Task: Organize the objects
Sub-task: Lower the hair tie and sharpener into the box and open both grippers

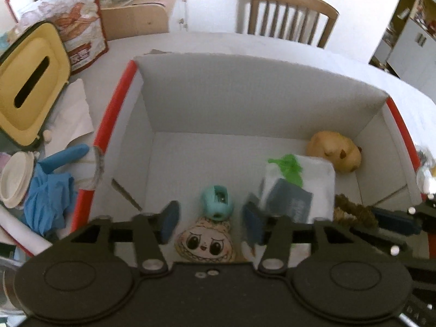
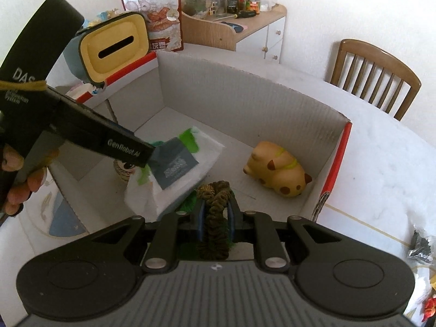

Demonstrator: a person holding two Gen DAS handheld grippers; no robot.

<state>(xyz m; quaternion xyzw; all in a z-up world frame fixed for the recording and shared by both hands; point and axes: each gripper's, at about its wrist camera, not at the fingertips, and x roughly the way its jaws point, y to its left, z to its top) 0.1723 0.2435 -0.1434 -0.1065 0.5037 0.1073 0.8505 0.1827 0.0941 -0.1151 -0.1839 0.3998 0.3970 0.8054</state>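
The left tool [image 2: 152, 158] reads "GenRobot.AI" on its finger and "DAS" on its body.

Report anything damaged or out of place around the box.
The cardboard box has a torn left rim, its red edge ragged and frayed. Inside, the yellow pig toy lies tipped on its side.

Yellow pig toy [image 2: 278, 174] with brown spots, olive scrunchie [image 2: 216, 218].

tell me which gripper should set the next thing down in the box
Right. The right gripper is already shut on the brown scrunchie and sits over the cardboard box, so it probably only needs to lower and release. The left gripper is open and holds nothing.
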